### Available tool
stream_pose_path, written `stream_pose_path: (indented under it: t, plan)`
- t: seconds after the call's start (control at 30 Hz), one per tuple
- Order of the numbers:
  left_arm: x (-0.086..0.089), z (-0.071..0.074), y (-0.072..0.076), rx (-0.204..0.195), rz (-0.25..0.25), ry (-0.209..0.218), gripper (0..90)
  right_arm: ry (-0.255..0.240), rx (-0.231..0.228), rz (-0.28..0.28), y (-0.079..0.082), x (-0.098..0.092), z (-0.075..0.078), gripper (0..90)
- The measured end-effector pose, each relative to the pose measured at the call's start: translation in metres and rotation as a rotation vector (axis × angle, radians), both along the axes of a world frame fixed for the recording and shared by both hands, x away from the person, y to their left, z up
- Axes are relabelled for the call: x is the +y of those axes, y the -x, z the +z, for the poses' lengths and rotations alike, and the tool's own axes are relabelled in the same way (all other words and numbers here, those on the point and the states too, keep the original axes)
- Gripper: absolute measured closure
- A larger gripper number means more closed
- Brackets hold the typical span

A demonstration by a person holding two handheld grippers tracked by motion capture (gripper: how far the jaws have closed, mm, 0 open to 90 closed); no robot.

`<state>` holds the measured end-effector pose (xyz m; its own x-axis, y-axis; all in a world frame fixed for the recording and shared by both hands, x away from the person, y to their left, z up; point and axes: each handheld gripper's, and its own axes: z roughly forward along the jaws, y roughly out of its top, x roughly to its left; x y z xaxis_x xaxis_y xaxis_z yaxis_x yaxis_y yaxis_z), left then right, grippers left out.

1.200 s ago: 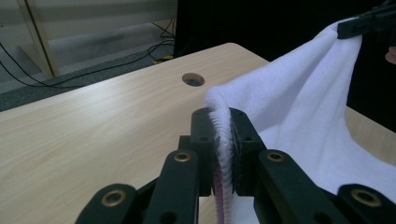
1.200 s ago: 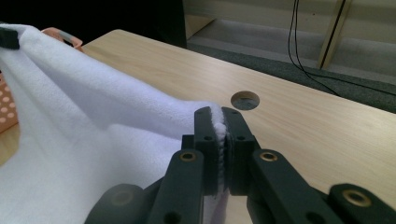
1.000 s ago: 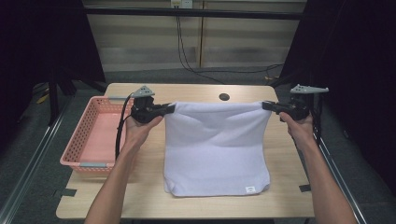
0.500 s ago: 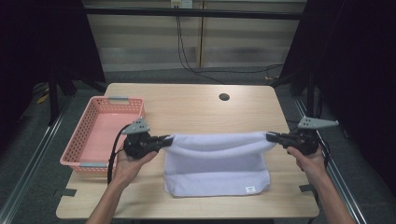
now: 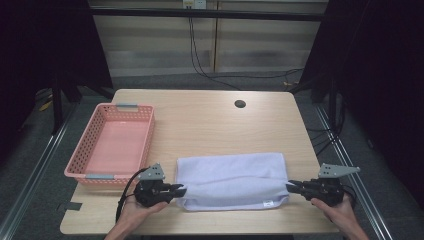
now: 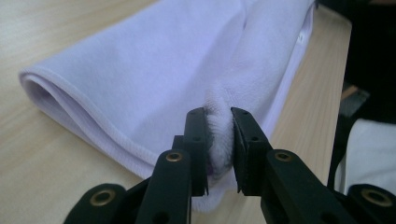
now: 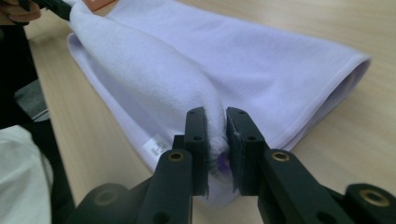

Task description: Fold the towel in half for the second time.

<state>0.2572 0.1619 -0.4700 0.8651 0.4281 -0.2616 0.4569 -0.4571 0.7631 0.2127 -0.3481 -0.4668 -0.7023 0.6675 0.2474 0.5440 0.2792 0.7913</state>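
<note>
From the high view the folded white towel (image 5: 232, 181) lies on the near part of the table (image 5: 210, 125), its long axis running side to side, with the left gripper (image 5: 176, 191) at its near left corner and the right gripper (image 5: 291, 186) at its near right corner, each hand equally close to its own end. The pink basket (image 5: 112, 142) sits just left of the towel, nearer the left hand, so any carry to it would run leftward. In the left gripper view the jaws have just been opening and stand narrow, a puff of towel (image 6: 154, 70) corner between them and the right pad already apart from the cloth; the folded layers show as a rounded edge at the left, which the high view flattens. In the right gripper view the jaws have likewise been easing apart, narrow, with the towel (image 7: 224, 60) corner between them and seemingly pressed only lightly; here a small label (image 7: 154, 145) on the lower hem and the open fold at the right are plain.
</note>
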Motion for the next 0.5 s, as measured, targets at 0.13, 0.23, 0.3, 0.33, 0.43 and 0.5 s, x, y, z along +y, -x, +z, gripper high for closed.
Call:
stream_pose_path:
  t: [0.13,0.23,0.3,0.33,0.43,0.5]
  plan:
    - [0.009,0.002,0.009,0.008,-0.008,0.029,72.2,-0.004,0.01,0.001,0.014,-0.002,-0.001,67.6]
    - [0.012,0.011,0.016,-0.026,0.017,0.06,61.7,-0.047,-0.03,-0.034,0.018,-0.006,0.007,55.9]
    - [0.009,0.017,0.011,-0.046,0.027,0.068,57.7,-0.092,-0.059,-0.066,0.014,-0.008,0.016,55.8]
    - [0.006,0.018,0.006,-0.045,0.041,0.075,58.1,-0.071,-0.066,-0.094,0.01,-0.007,0.018,55.6]
    - [-0.005,0.015,-0.013,-0.047,0.054,0.011,57.9,0.009,-0.048,-0.149,-0.005,0.004,0.014,53.5]
    - [-0.011,0.004,-0.029,-0.036,0.084,-0.055,57.4,0.069,-0.017,-0.158,-0.015,0.013,0.005,51.3]
